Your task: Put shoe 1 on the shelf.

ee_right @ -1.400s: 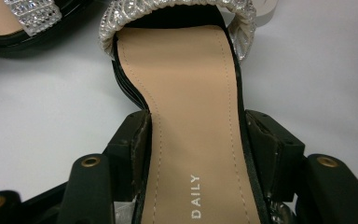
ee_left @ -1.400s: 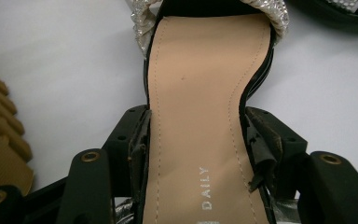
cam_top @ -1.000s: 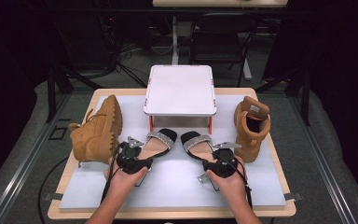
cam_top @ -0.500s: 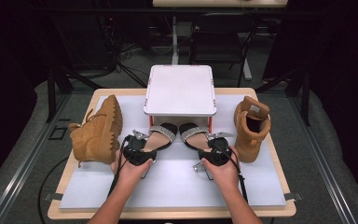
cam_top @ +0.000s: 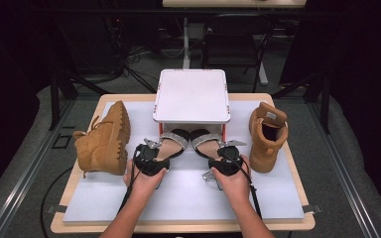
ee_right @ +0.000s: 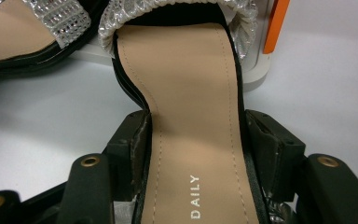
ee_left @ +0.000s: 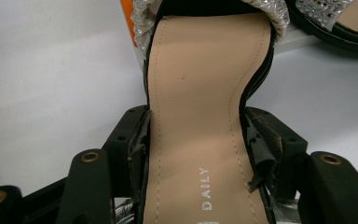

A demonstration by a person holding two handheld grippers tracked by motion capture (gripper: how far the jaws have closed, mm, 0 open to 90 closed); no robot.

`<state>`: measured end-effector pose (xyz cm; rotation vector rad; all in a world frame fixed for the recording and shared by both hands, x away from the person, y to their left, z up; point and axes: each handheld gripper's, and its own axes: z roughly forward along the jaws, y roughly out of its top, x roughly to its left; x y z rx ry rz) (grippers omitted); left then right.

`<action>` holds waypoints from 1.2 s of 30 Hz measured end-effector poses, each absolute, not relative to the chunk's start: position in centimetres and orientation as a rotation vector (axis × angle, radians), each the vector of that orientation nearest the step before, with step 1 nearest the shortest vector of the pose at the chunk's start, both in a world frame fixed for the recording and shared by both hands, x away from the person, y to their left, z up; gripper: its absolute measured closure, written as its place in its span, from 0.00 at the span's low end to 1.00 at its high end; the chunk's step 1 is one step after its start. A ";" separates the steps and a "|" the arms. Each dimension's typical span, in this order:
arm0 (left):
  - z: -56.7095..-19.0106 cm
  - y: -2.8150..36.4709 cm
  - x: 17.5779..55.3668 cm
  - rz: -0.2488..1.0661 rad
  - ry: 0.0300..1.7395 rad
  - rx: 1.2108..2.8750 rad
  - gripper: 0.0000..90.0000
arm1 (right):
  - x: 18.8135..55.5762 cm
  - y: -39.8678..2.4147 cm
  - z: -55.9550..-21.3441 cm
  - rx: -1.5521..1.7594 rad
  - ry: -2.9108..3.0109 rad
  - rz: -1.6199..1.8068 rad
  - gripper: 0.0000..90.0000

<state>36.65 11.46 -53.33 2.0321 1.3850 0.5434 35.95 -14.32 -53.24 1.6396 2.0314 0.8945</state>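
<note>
— Where have the two sandals got to?

— Centre of the high view, toes tucked under the white raised stand (cam_top: 192, 95), heels pointing back at the person. The left sandal (cam_top: 170, 145) is clamped across its waist by the left gripper (cam_top: 151, 151), fingers (ee_left: 137, 140) spread wide but pressing both edges of the sole. The right gripper (cam_top: 225, 157) holds the right sandal (cam_top: 206, 142) the same way.

— So which way does it go from here?

— I'd judge straight along each sole's length, toward the top of the frame. The tan boots (cam_top: 104, 141) flank them on the bench (cam_top: 188, 193), clear of that line.
</note>
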 end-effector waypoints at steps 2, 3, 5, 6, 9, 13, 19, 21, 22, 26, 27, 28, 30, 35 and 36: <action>-53.3 11.4 36.6 0.542 1.383 2.034 0.47 | 35.9 -14.3 -53.3 1.631 2.028 0.904 0.46; -53.3 11.4 36.6 0.543 1.382 2.035 0.46 | 35.9 -14.3 -53.3 1.629 2.029 0.902 0.46; -53.3 11.4 36.6 0.538 1.377 2.036 0.46 | 35.9 -14.3 -53.3 1.622 2.039 0.895 0.44; -53.3 11.5 36.7 0.533 1.366 2.042 0.46 | 35.9 -14.3 -53.3 1.624 2.039 0.906 0.44; -53.3 11.7 36.7 0.513 1.360 2.035 0.45 | 35.8 -14.5 -53.2 1.623 2.033 0.934 0.42; -53.1 11.9 36.7 0.488 1.360 2.023 0.44 | 35.5 -14.6 -53.2 1.603 2.036 0.948 0.42; -52.0 12.4 36.7 0.448 1.349 1.999 0.44 | 35.2 -14.8 -52.6 1.589 2.029 0.972 0.44; -51.6 12.6 36.6 0.451 1.338 1.993 0.44 | 35.2 -15.0 -52.4 1.587 2.032 0.977 0.45; -51.3 12.7 36.5 0.455 1.332 1.991 0.44 | 35.1 -15.1 -52.2 1.586 2.029 0.979 0.45; -50.4 13.1 35.8 0.453 1.304 1.984 0.45 | 34.5 -15.4 -51.2 1.554 2.020 1.006 0.45; -50.1 13.4 35.5 0.460 1.289 1.984 0.45 | 34.3 -15.5 -50.9 1.543 2.020 1.017 0.45; -49.9 13.7 35.2 0.460 1.281 1.978 0.45 | 34.0 -15.7 -50.5 1.528 2.022 1.024 0.45; -49.4 14.4 34.6 0.447 1.277 1.956 0.45 | 33.4 -16.0 -50.0 1.505 2.028 1.040 0.46; -48.1 16.6 32.8 0.424 1.246 1.913 0.45 | 31.5 -17.1 -48.9 1.444 2.035 1.079 0.46; -47.9 17.4 32.2 0.423 1.235 1.909 0.45 | 31.2 -17.4 -48.8 1.431 2.041 1.083 0.46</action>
